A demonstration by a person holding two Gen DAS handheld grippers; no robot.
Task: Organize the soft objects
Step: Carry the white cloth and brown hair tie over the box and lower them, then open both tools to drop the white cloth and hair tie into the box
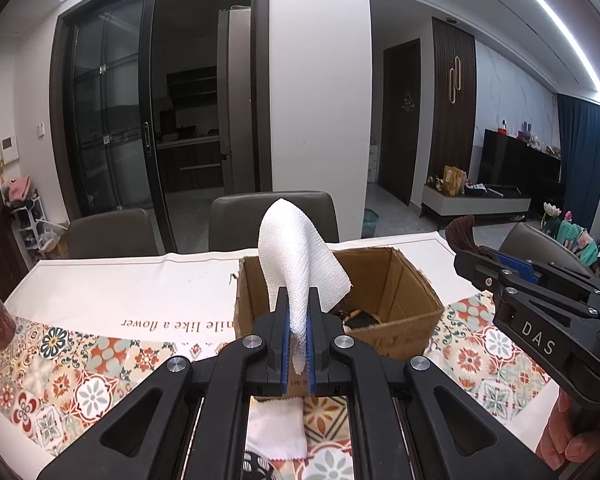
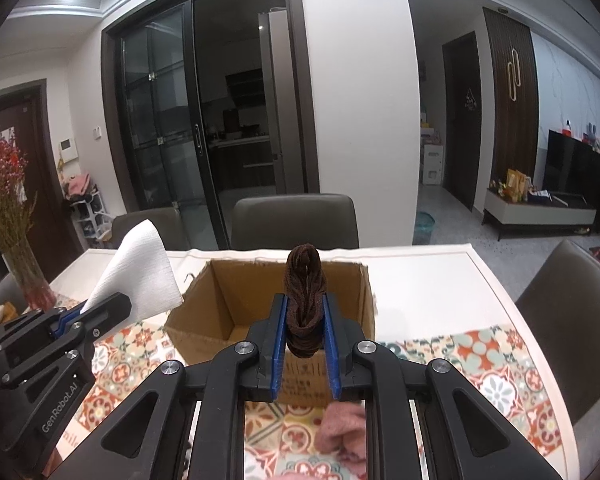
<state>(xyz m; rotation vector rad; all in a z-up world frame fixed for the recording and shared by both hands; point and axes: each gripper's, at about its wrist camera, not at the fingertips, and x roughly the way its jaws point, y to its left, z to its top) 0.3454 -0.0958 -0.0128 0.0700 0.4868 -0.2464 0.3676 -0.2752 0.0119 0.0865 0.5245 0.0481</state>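
Observation:
My left gripper [image 1: 297,312] is shut on a white woven cloth [image 1: 296,256], which stands up and droops over above the near side of an open cardboard box [image 1: 404,300]. The same white cloth [image 2: 140,276] and left gripper [image 2: 100,307] show at the left of the right wrist view. My right gripper [image 2: 305,312] is shut on a dark brown rolled cloth [image 2: 306,284], held just in front of the cardboard box [image 2: 228,296]. In the left wrist view the right gripper [image 1: 474,254] comes in from the right with the brown cloth [image 1: 462,234] at its tip.
Something dark lies inside the box [image 1: 360,318]. A white cloth [image 1: 276,428] and a pink cloth [image 2: 340,428] lie on the patterned tablecloth [image 1: 80,372] beneath the grippers. A vase of dried flowers [image 2: 12,240] stands at the left. Chairs [image 2: 296,220] line the far table edge.

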